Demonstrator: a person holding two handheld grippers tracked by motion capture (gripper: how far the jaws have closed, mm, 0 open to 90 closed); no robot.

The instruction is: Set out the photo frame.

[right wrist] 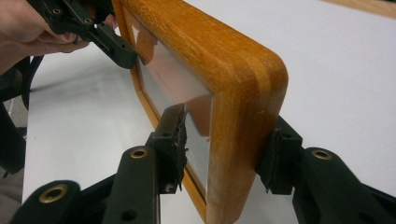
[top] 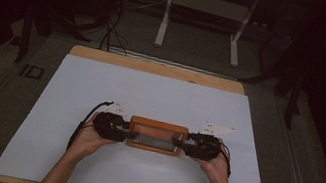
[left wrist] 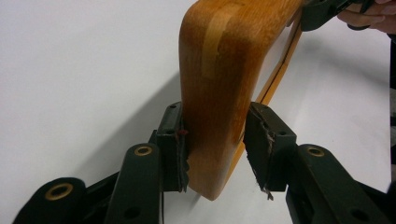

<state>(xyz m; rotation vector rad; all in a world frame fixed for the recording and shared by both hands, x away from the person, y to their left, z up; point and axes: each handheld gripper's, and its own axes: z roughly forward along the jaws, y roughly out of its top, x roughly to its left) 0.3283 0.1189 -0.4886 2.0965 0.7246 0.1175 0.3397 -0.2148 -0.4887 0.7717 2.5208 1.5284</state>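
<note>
Closest in, the person's forearms reach up the white table sheet (top: 100,90). The left gripper (top: 118,132) clamps the left end of the wooden frame (top: 159,126), which stands mid-table; the left gripper view shows both pads pressed on its rounded edge. The right gripper (top: 187,146) pinches the right end, and the right gripper view reveals a glass pane (right wrist: 175,79). Beyond the table stand white desk legs (top: 165,16).
</note>
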